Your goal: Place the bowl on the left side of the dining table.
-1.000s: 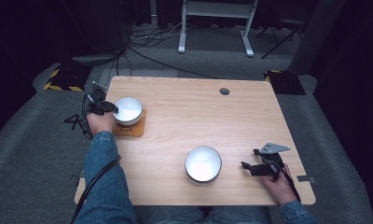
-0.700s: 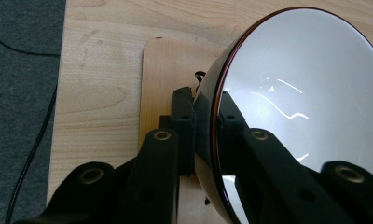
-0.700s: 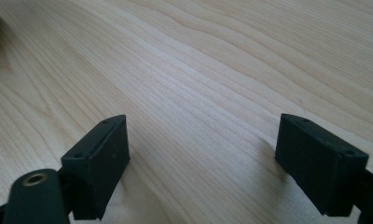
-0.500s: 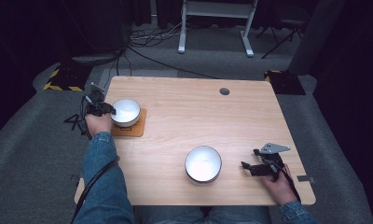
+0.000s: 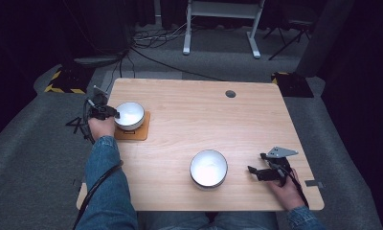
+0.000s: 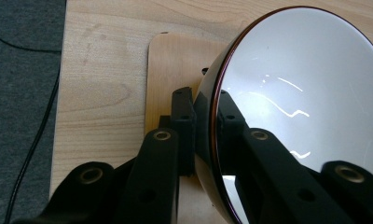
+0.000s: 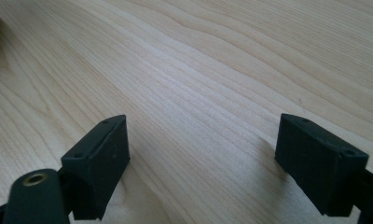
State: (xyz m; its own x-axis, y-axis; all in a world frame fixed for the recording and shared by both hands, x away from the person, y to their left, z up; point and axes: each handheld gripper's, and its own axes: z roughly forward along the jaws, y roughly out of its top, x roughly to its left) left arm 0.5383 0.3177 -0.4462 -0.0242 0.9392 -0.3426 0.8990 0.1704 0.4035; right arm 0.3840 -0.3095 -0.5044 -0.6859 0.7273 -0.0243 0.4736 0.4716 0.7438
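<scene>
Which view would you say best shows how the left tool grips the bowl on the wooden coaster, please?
The left gripper view: the left tool straddles the bowl's rim, one jaw outside the dark wall, one inside. The high view shows the bowl sitting on the coaster, but the grip is too small to read. The right gripper view faces bare table.

Hand-held gripper (image 6: 204, 126) clamped on bowl (image 6: 306, 102) rim
One jaw inside, one outside; bowl over wooden coaster (image 6: 180, 65) on bench (image 6: 100, 56).

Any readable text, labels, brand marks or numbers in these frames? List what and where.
None readable. The two bowls, the wooden coaster, the table and both grippers carry no visible print. The yellow-black striped mat on the floor bears only hazard stripes, no words.
</scene>
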